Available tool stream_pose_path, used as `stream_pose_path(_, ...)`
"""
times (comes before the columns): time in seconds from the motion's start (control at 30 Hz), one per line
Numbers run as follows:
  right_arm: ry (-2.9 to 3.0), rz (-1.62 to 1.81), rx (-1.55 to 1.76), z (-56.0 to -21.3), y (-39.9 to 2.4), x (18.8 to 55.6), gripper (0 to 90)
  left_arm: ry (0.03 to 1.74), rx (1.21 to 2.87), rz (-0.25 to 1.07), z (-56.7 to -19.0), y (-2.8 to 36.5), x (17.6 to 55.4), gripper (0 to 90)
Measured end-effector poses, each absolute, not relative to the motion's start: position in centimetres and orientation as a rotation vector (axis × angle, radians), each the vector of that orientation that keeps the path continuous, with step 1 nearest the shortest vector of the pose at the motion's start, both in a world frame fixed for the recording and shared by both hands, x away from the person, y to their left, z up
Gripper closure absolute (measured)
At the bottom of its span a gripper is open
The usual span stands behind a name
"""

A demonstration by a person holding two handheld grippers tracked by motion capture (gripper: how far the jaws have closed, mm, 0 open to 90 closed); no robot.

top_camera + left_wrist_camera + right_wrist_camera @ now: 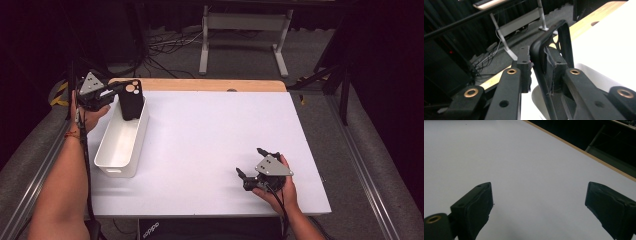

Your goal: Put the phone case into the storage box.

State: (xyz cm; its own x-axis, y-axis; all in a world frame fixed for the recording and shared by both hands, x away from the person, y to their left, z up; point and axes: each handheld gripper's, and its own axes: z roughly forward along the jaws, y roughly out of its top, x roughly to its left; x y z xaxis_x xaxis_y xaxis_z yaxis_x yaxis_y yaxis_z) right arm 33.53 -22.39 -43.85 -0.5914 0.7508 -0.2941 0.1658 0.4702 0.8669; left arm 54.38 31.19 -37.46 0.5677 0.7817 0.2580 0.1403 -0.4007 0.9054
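The left hand-held gripper (537, 72), jaws nearly closed on the rim of the black phone case (131, 99) upright over the white bin's (121, 145) far end, should lower it inside before letting go.

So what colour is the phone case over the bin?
Black phone case, clearest in the high view.

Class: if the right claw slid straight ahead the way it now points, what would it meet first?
Probably nothing: the right claw is open, and ahead lies bare white table up to its wooden edge. Depth there is hard to judge.
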Motion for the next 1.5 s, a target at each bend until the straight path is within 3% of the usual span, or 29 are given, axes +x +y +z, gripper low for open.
stream_pose_path(0.63, 2.052, 1.099, 0.751, -44.0, -22.3, 33.6, 8.8, 0.839, 1.958, 0.877, -38.9, 30.6, 55.5, 78.0)
stream_pose_path(1.5, 2.054, 1.096, 0.739, -43.9, -22.3, 33.6, 9.1, 0.908, 1.929, 0.872, -39.6, 30.8, 55.8, 76.7)
